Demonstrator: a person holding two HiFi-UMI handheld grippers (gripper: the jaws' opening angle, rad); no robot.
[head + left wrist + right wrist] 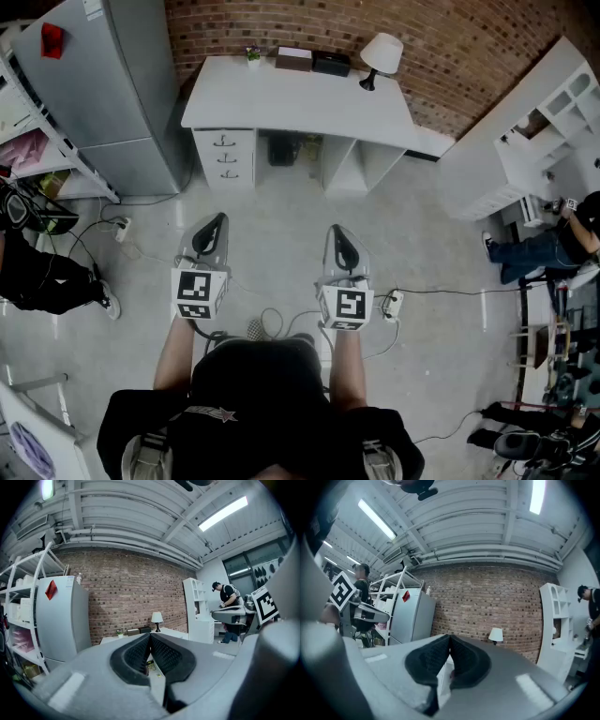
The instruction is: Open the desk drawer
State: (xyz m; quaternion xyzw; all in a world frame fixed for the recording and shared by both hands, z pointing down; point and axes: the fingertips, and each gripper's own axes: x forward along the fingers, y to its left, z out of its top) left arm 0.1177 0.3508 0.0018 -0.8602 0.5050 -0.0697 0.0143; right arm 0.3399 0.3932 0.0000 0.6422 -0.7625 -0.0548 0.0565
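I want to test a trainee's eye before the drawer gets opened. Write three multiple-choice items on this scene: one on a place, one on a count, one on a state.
1. In the head view, where on the desk does the lamp stand?
A. right end
B. left end
C. middle

2. How many drawers does the desk have?
A. one
B. three
C. five

3. How do the jaws of the left gripper and the right gripper stand?
A. both wide open
B. both shut, empty
C. shut on a cable

Answers:
1 A, the lamp stands near the top's right end.
2 B, three drawer fronts are stacked under the left end.
3 B, each gripper view shows the pads together with nothing between them.
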